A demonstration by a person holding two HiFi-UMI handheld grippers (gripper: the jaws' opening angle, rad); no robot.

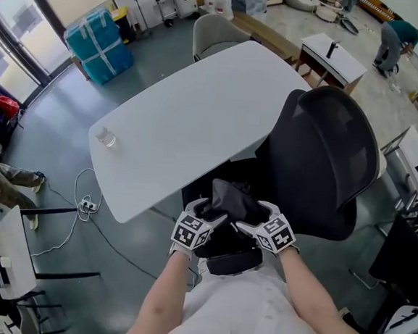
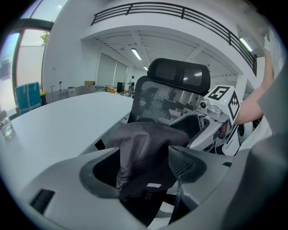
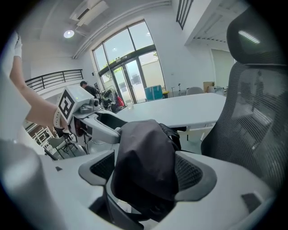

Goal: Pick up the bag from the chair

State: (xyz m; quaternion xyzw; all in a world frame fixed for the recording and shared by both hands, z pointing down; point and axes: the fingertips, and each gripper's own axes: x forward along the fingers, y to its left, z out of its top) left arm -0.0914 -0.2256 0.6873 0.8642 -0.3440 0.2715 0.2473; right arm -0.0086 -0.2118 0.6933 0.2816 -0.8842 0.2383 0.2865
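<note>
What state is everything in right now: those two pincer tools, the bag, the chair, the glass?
left gripper: closed on the bag's dark fabric.
right gripper: closed on the bag too.
bag: crumpled, held between both grippers over the chair seat; whether it touches the seat cannot be told.
chair: upright, beside the table.
glass: upright on the table, near its edge.

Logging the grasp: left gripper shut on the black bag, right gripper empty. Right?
No. The right gripper is not empty: the right gripper view shows its jaws clamped on the black bag too. The left gripper does hold it.
</note>
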